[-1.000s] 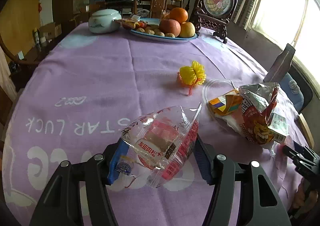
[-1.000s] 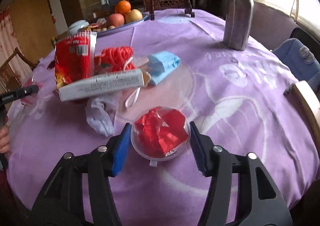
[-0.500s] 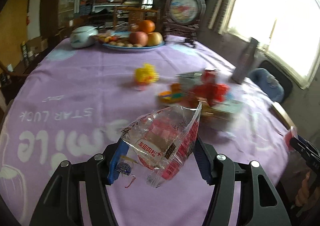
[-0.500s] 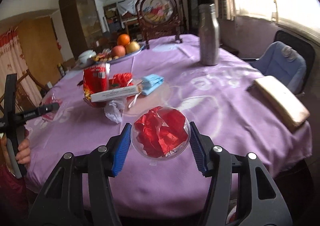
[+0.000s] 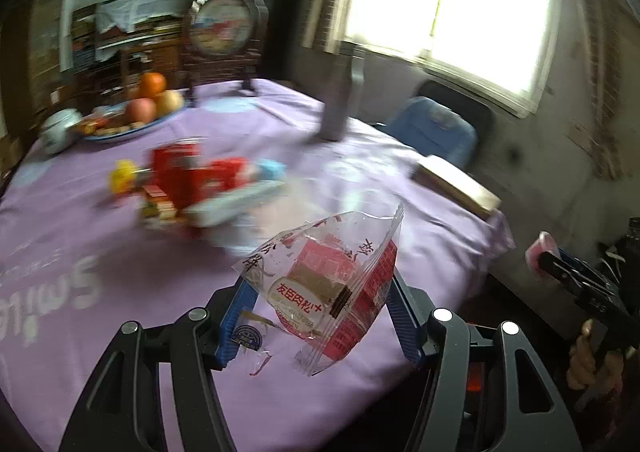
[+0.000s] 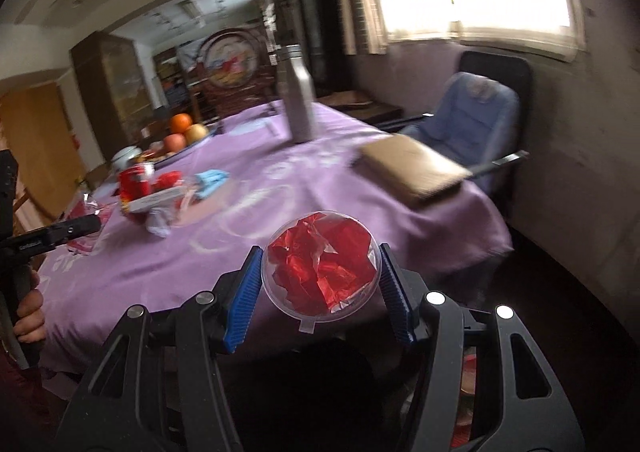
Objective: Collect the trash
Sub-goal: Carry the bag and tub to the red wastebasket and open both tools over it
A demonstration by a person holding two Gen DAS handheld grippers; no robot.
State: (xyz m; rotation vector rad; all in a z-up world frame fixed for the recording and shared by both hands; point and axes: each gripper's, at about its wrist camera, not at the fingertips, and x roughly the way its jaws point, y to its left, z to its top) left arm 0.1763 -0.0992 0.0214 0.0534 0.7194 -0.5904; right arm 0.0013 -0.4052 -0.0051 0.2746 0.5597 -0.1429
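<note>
Both tools holding trash above the counter (image 5: 120, 252).
Left tool (image 5: 318, 316) is pinching a clear snack wrapper (image 5: 324, 284); right tool (image 6: 320, 292) is pinching a clear round container (image 6: 320, 272).

Purple tablecloth (image 5: 120, 236) (white lettering), red wrapper (image 6: 320, 264)

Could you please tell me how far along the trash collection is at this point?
Partway. In hand: the left gripper is shut on a clear snack wrapper, and the right gripper is shut on a clear round container of red wrappers, both lifted off the table. Left: the trash pile there. No bin is visible.
</note>
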